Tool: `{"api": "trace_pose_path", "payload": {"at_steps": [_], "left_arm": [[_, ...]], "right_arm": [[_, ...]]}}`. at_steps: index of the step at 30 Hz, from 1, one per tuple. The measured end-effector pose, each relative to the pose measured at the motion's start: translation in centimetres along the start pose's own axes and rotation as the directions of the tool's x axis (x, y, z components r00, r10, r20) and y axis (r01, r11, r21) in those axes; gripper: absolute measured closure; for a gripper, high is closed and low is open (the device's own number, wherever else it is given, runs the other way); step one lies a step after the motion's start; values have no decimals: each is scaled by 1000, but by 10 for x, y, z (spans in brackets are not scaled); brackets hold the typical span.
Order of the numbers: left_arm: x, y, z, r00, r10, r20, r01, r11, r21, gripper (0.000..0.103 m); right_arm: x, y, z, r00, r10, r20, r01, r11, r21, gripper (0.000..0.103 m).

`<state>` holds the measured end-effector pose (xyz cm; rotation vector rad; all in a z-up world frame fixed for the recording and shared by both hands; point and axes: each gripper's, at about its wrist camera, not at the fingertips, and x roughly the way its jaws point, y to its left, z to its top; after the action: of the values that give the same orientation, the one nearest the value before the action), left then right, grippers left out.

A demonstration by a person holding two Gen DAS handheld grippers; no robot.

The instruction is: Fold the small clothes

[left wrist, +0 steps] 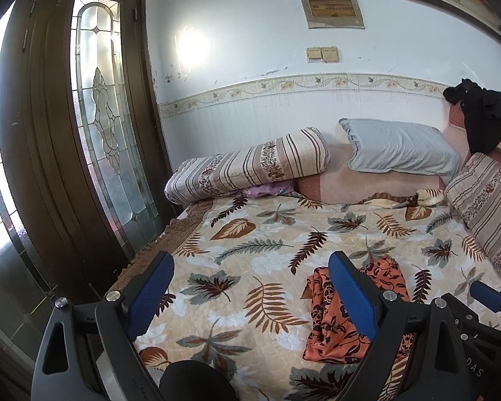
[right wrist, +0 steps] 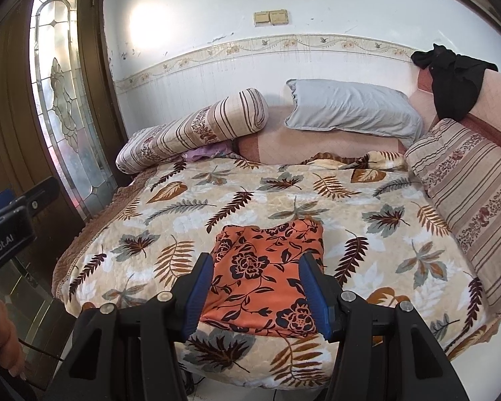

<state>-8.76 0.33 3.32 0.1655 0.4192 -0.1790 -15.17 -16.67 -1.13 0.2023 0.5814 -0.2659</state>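
Note:
An orange garment with dark flower print point(right wrist: 264, 277) lies folded near the front edge of the bed; in the left wrist view it point(left wrist: 330, 320) sits partly behind my left gripper's right finger. My left gripper point(left wrist: 250, 267) is open and empty, above the bedspread to the left of the garment. My right gripper point(right wrist: 255, 270) is open and empty, its blue pads either side of the garment, above it. The right gripper also shows at the right edge of the left wrist view point(left wrist: 484, 304).
The bed has a leaf-print bedspread point(right wrist: 284, 187). A striped bolster point(right wrist: 197, 127), grey pillow point(right wrist: 350, 110) and striped cushion point(right wrist: 467, 180) line the back and right. A black cloth point(right wrist: 451, 77) hangs on the headboard. A wooden glass door point(left wrist: 93, 117) stands left.

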Motion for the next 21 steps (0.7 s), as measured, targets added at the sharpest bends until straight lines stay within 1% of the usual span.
{"api": "trace_pose_path", "payload": {"at_steps": [3, 6, 12, 21], "left_arm": [[6, -10, 1, 1000, -14, -16, 14, 1000, 15, 9], [13, -17, 2, 999, -21, -27, 22, 999, 32, 9], [27, -22, 9, 998, -33, -56, 35, 999, 31, 9], [26, -27, 16, 997, -52, -49, 54, 998, 43, 9]], "right_arm": [[4, -6, 0, 1000, -16, 4, 16, 1000, 5, 46], [10, -11, 3, 1000, -15, -8, 15, 1000, 14, 46], [22, -17, 13, 1000, -22, -23, 22, 1000, 17, 46], [24, -18, 23, 1000, -25, -18, 26, 999, 26, 46]]}}
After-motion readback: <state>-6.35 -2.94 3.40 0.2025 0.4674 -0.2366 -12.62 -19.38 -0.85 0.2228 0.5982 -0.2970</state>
